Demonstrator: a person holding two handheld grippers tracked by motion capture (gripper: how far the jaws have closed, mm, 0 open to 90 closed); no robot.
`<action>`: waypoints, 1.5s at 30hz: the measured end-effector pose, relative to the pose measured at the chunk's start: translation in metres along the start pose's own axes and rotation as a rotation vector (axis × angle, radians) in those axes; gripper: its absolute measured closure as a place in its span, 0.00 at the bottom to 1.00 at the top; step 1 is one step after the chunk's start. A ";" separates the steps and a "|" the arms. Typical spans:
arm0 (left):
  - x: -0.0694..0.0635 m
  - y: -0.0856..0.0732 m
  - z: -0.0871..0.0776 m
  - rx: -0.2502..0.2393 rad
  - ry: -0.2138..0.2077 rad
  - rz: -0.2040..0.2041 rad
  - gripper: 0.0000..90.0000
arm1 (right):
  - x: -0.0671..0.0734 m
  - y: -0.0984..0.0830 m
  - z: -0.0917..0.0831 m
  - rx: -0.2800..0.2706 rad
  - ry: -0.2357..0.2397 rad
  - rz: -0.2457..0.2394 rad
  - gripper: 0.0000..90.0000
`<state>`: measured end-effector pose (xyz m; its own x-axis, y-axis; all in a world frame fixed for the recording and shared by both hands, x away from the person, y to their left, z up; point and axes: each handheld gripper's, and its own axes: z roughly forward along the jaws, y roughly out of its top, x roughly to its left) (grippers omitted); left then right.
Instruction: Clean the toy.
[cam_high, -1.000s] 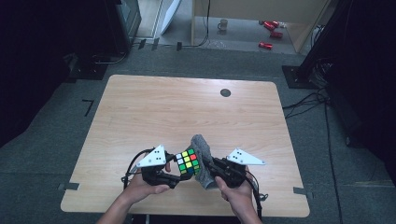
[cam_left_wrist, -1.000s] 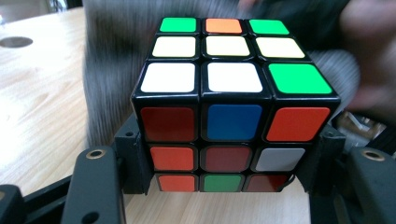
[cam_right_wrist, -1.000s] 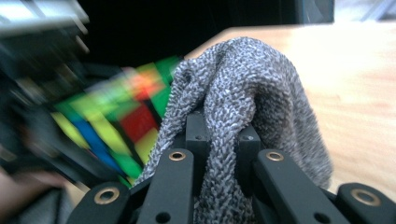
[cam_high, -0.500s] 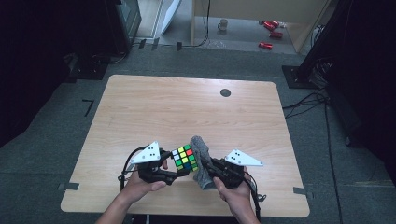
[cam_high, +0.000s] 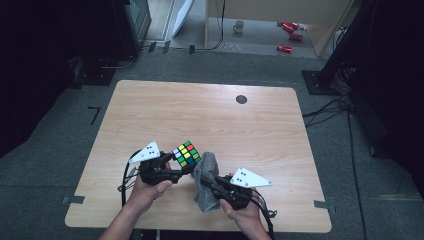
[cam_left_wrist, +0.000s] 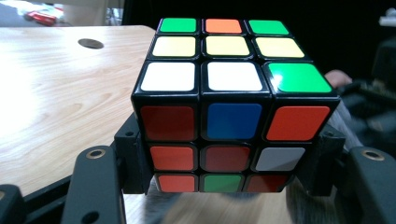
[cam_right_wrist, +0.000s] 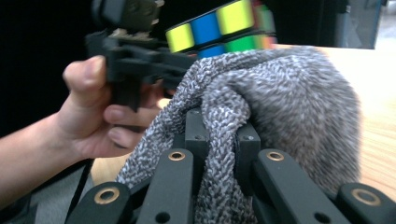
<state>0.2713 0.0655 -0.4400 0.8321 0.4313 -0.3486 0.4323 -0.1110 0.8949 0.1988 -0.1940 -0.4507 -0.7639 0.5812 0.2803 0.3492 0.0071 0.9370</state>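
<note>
We look down on a pale wood table (cam_high: 210, 120) ringed by grey floor (cam_high: 50, 165) and dark equipment. A small dark disc (cam_high: 241, 99) sits at the table's 12 o'clock; 3 red items (cam_high: 290, 36) and a mug (cam_high: 239, 26) lie on the floor beyond. At 6 o'clock, the left gripper (cam_high: 181, 169) clamps a cube (cam_high: 186, 153), and the right gripper (cam_high: 204, 181) pinches a grey cloth (cam_high: 206, 181) just beside it. We read no writing.
</note>
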 end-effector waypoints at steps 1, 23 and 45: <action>-0.001 0.000 0.001 0.000 -0.002 -0.004 0.39 | 0.003 0.000 0.004 0.009 -0.005 -0.024 0.91; -0.012 0.001 0.009 -0.011 -0.122 -0.062 0.39 | -0.007 -0.009 0.008 0.004 -0.120 -0.049 0.91; -0.006 0.002 0.005 -0.033 -0.125 -0.091 0.39 | 0.001 -0.004 0.009 -0.007 -0.129 -0.079 0.91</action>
<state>0.2685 0.0580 -0.4376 0.8275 0.3231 -0.4591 0.4982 -0.0456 0.8659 0.2016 -0.1864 -0.4560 -0.7127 0.6788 0.1770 0.2865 0.0513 0.9567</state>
